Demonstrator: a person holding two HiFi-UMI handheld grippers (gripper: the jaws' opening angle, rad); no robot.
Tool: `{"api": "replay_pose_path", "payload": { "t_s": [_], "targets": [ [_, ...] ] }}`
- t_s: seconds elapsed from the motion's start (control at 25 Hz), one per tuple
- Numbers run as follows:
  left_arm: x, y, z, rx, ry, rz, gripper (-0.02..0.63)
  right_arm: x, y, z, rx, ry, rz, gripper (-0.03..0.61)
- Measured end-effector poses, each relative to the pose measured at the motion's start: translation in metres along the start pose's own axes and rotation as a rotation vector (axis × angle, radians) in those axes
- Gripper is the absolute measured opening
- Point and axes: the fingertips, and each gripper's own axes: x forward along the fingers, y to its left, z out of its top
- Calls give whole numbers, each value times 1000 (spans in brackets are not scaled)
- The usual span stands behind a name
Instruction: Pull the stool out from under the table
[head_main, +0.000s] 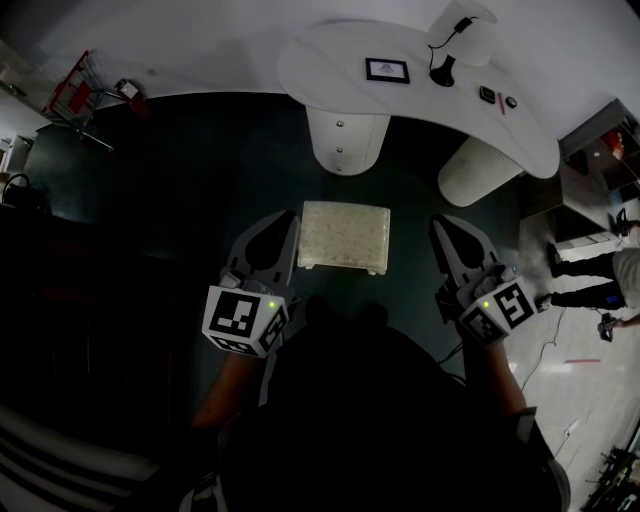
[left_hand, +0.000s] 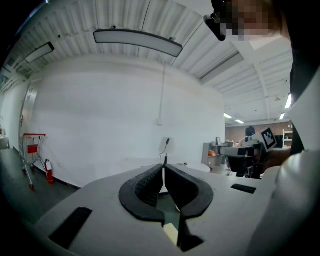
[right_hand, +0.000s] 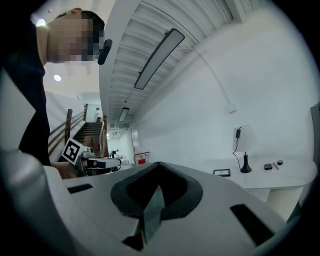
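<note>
Fingers on your left gripper (head_main: 293, 222) and right gripper (head_main: 441, 228) are pressed together, with nothing between them. You hold one on each side of the stool (head_main: 345, 236): the left just beside its left edge, the right farther off its right edge. The stool stands on the dark floor (head_main: 180, 180), clear of the bench (head_main: 330, 60) edge and near the pedestal (head_main: 346, 140). Open floor lies to your left. A second pedestal (head_main: 480, 170) stands ahead on your right.
</note>
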Motion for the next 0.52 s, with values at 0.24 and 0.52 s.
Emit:
{"api": "replay_pose_path", "payload": {
  "t_s": [0.24, 0.52],
  "targets": [
    [0, 0, -1, 0, 12, -6, 25, 1, 2, 0, 5, 4, -1, 15],
    [1, 9, -5, -2, 21, -10, 25, 8, 4, -2, 10, -1, -7, 15]
  ]
}}
